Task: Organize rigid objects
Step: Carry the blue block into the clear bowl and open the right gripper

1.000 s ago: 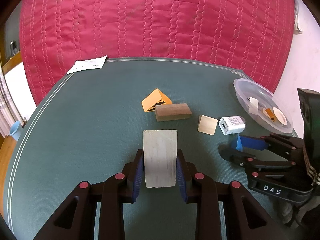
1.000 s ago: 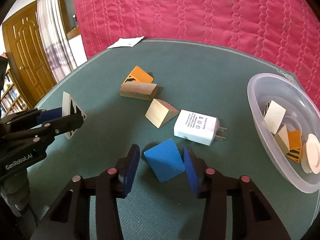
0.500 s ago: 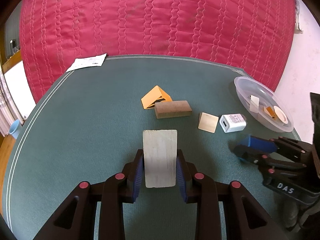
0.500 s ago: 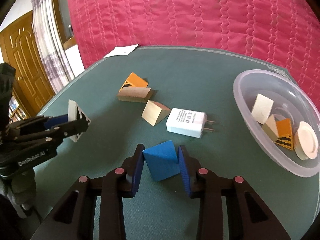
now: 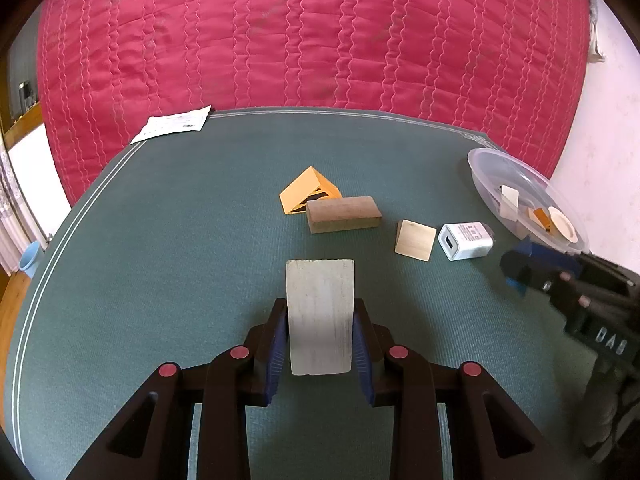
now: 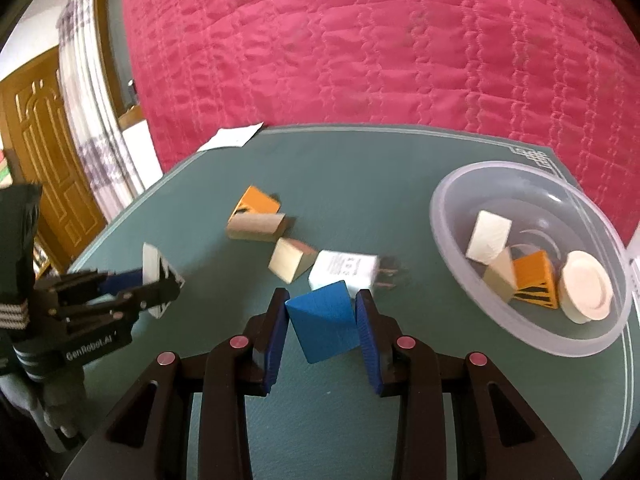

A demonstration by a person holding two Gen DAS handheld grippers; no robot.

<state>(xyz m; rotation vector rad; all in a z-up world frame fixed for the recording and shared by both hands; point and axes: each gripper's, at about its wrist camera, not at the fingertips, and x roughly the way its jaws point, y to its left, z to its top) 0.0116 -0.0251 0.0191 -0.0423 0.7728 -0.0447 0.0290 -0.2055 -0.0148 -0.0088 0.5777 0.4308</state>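
Note:
My left gripper is shut on a pale grey-white wooden block, held above the green table. My right gripper is shut on a blue wedge block, lifted off the table and close to the clear plastic bowl. The bowl holds several wooden pieces, among them an orange striped block and a round disc. In the left wrist view the right gripper shows at the right edge with the blue wedge. In the right wrist view the left gripper shows at the left with its block.
On the table lie an orange triangular block, a brown wooden bar, a pale wedge and a white charger plug. A sheet of paper lies at the far left corner. A red quilted cover hangs behind.
My right gripper closed on the blue wedge, lifted it off the table and carried it right toward the bowl. The left gripper and its block stayed still.

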